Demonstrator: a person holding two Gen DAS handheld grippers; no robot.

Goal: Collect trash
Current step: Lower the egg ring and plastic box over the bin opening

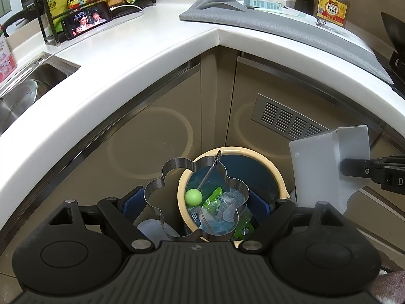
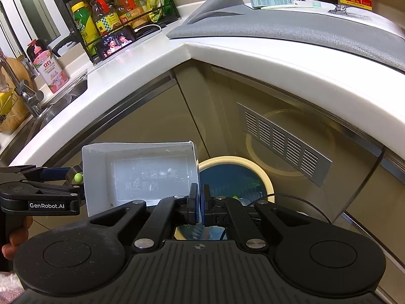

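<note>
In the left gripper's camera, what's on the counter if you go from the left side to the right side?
Sink → bottle rack → phone showing a video → grey mat → cooking wine jug.

The left tool [image 1: 197, 202] is spread wide, a metal ring [image 1: 174, 195] gripped between its pads. The right tool [image 2: 200, 202] is clamped on a white box [image 2: 141, 172] wall.
</note>
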